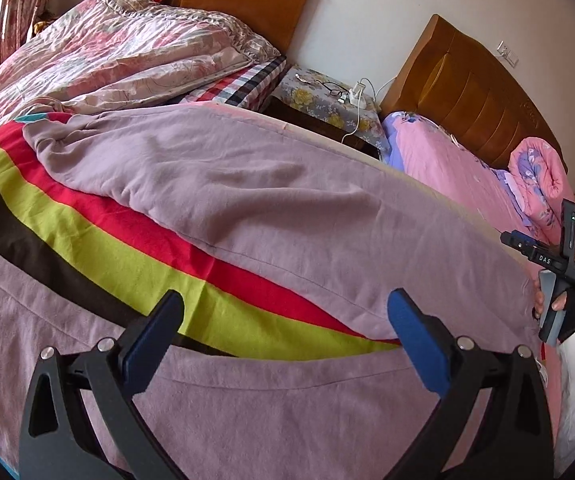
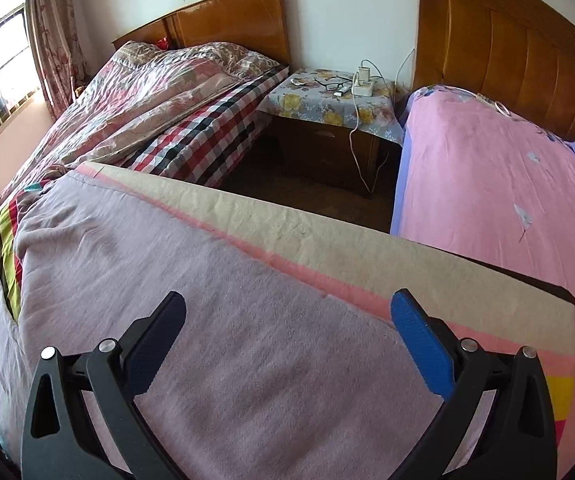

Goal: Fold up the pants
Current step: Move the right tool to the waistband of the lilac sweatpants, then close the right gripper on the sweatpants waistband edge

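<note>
Left wrist view: the mauve pants (image 1: 271,208) lie spread over a striped blanket (image 1: 99,240), legs apart. The left claw (image 1: 285,320) gapes wide above them, empty.

Right wrist view: one pant leg (image 2: 207,300) lies flat; the right claw (image 2: 287,322) hovers spread, holding nothing.

A flat board covered in a cream-and-pink blanket (image 2: 327,236), running from the left of the frame to the lower right, carries mauve cotton pants (image 2: 215,320) spread over a striped red, lime and brown cloth (image 1: 159,256).
</note>
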Motion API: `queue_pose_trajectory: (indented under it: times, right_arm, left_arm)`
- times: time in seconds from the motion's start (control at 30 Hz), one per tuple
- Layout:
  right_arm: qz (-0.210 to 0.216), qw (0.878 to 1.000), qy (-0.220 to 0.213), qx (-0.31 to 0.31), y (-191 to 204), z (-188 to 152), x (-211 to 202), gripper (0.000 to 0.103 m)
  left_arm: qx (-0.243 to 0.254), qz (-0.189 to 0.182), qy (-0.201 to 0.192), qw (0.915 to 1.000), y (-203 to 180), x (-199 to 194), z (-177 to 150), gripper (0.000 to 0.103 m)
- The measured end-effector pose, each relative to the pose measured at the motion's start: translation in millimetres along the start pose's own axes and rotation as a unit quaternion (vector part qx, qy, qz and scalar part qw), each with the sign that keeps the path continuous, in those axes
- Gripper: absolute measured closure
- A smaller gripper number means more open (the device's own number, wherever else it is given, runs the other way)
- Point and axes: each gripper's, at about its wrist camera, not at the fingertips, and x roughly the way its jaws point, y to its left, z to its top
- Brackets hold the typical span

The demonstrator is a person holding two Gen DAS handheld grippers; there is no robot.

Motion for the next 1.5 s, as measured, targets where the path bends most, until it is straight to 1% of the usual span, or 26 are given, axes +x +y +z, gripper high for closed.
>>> queue_pose_trajectory:
  times: [0.07, 0.17, 0.27, 0.3, 0.33, 0.4, 0.47, 0.57, 0.63, 0.67, 0.7, 0.73, 0.8, 0.87, 0.97, 1.0, 1.07, 1.13, 1.2, 1.23, 1.27, 1.3, 1.33, 1.37, 1.43, 1.5]
  right_arm:
    - [0.008, 1.0, 0.002, -0.025, 5, 3, 4, 0.004]
    - [0.026, 0.999, 0.005, -0.046, 11, 12, 13, 0.004]
    - [0.07, 0.995, 0.023, -0.068, 21, 21, 29, 0.004]
    - [0.083, 0.993, 0.028, -0.08, 26, 24, 34, 0.006]
    - [0.089, 0.991, 0.035, -0.09, 31, 29, 40, 0.017]
    - [0.085, 0.989, 0.054, -0.107, 39, 37, 53, 0.03]
    - [0.082, 0.987, 0.065, -0.12, 44, 40, 61, 0.032]
    - [0.074, 0.984, 0.088, -0.137, 52, 36, 74, 0.048]
    - [0.071, 0.983, 0.08, -0.15, 59, 31, 71, 0.066]
    - [0.062, 0.984, 0.075, -0.153, 61, 27, 69, 0.069]
    - [0.04, 0.983, 0.066, -0.166, 67, 23, 64, 0.083]
    - [0.026, 0.982, 0.054, -0.181, 75, 19, 55, 0.087]
    - [0.011, 0.981, 0.017, -0.195, 92, 9, 24, 0.091]
    - [-0.009, 0.977, -0.03, -0.211, 113, -8, -21, 0.091]
    - [-0.013, 0.968, -0.092, -0.233, 157, -55, -93, 0.1]
    - [-0.013, 0.966, -0.102, -0.237, 172, -75, -112, 0.1]
    - [0.013, 0.972, -0.1, -0.214, 197, -118, -137, 0.1]
    - [0.029, 0.983, -0.074, -0.168, 212, -162, -139, 0.1]
    - [0.037, 0.992, -0.042, -0.117, 212, -195, -132, 0.1]
    - [0.033, 0.995, -0.035, -0.092, 206, -205, -131, 0.096]
    - [0.033, 0.997, -0.02, -0.066, 197, -208, -129, 0.088]
    - [0.025, 0.999, -0.015, -0.038, 185, -204, -128, 0.058]
    - [0.016, 0.999, -0.028, -0.019, 173, -197, -132, 0.028]
    - [0.024, 0.998, -0.046, -0.017, 163, -186, -137, 0.021]
    - [0.023, 0.996, -0.075, -0.051, 144, -150, -139, 0.02]
    - [0.024, 0.994, -0.064, -0.085, 122, -104, -118, 0.02]
  left_arm:
    - [0.013, -0.003, -0.005, 0.9999, -13, 11, 1, 0.001]
    - [0.026, 0.005, 0.007, 0.9996, -26, 30, -3, 0.001]
    - [0.029, 0.01, 0.023, 0.9992, -30, 40, -8, 0.001]
    - [0.028, 0.011, 0.024, 0.9992, -29, 39, -9, 0.001]
    - [0.027, 0.014, 0.025, 0.9992, -29, 38, -9, 0.001]
    - [0.025, 0.025, 0.02, 0.9992, -26, 32, -8, 0.001]
    - [0.021, 0.028, 0.012, 0.9993, -24, 22, -8, 0.001]
    - [0.022, 0.034, 0.005, 0.9992, -22, 8, -8, 0.001]
    - [0.021, 0.029, 0.005, 0.9994, -22, 3, -8, 0.001]
    - [0.02, 0.023, 0.005, 0.9995, -22, 3, -7, 0.001]
    - [0.018, 0.018, 0.007, 0.9997, -22, 4, -7, 0.001]
    - [0.014, 0.013, 0.009, 0.9998, -23, 8, -5, 0.001]
    - [0.004, 0.001, 0.018, 0.9998, -25, 17, 1, 0.001]
    - [-0.013, -0.021, 0.025, 0.9994, -24, 23, 8, 0.001]
    - [-0.05, -0.055, 0.023, 0.997, -18, 19, 15, 0.001]
    - [-0.06, -0.067, 0.017, 0.9958, -16, 13, 15, 0.001]
    - [-0.066, -0.081, 0.006, 0.9945, -12, 1, 10, 0.001]
    - [-0.069, -0.081, 0.008, 0.9943, -7, -4, -2, 0.001]
    - [-0.075, -0.075, 0.024, 0.994, 2, 0, -14, 0.001]
    - [-0.077, -0.071, 0.033, 0.994, 5, 4, -19, 0.001]
    - [-0.074, -0.068, 0.04, 0.9942, 8, 7, -22, 0.001]
    - [-0.066, -0.063, 0.043, 0.9949, 9, 9, -24, 0.001]
    - [-0.059, -0.054, 0.044, 0.9958, 10, 10, -26, 0.001]
    - [-0.054, -0.05, 0.043, 0.9964, 10, 11, -26, 0.001]
    - [-0.046, -0.055, 0.042, 0.9966, 7, 10, -26, 0.001]
    - [-0.031, -0.061, 0.042, 0.9968, -1, 11, -28, 0.001]
